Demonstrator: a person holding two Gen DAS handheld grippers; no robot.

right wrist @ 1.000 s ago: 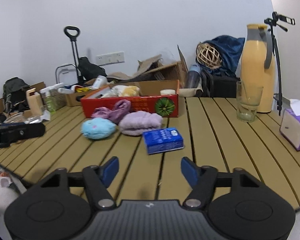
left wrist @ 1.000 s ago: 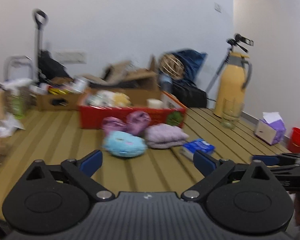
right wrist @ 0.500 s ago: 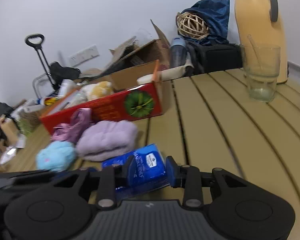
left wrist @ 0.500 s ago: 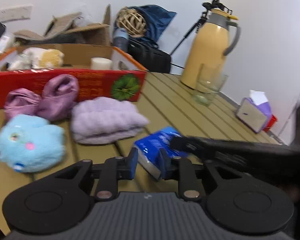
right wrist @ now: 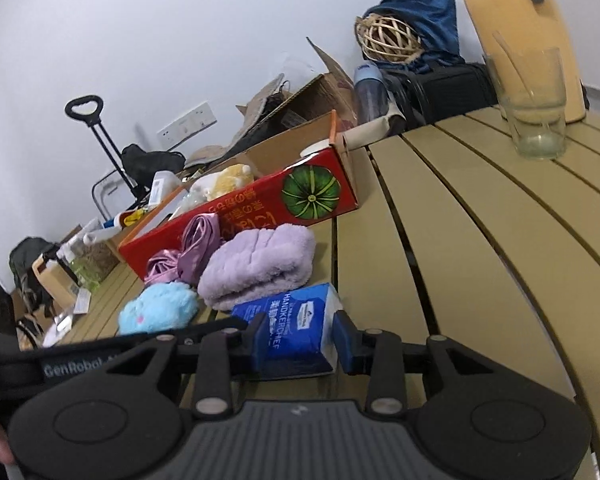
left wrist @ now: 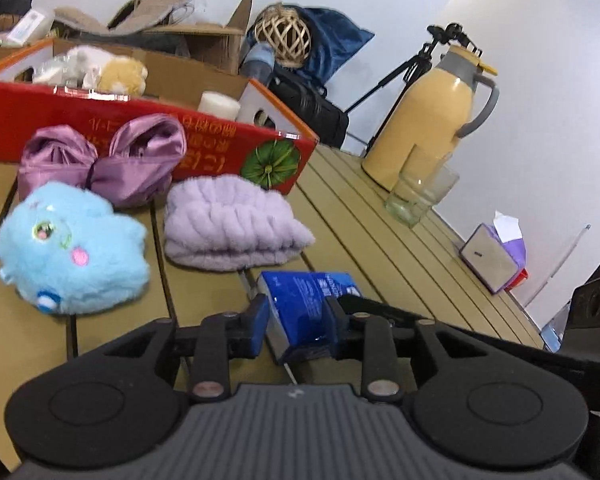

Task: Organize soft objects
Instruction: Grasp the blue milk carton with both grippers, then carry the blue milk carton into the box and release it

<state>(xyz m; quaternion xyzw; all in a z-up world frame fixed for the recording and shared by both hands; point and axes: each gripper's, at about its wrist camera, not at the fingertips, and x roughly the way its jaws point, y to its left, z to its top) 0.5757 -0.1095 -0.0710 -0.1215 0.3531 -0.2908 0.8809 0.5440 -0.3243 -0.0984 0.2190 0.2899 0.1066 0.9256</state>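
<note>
Left gripper (left wrist: pixel 296 322) is clamped on one end of the blue tissue pack (left wrist: pixel 306 308), its jaws easing a little wider just now, pads touching both sides. Beyond it on the slatted table (left wrist: pixel 380 248) lie a lilac towel (left wrist: pixel 232 228), a blue plush (left wrist: pixel 72 248) and a purple satin pouch (left wrist: pixel 104 160), before the red box (left wrist: pixel 204 148).

Right gripper (right wrist: pixel 298 342) grips the tissue pack's (right wrist: pixel 296 328) other end, pads pressed on it, with the left gripper's finger (right wrist: pixel 204 330) alongside.
</note>
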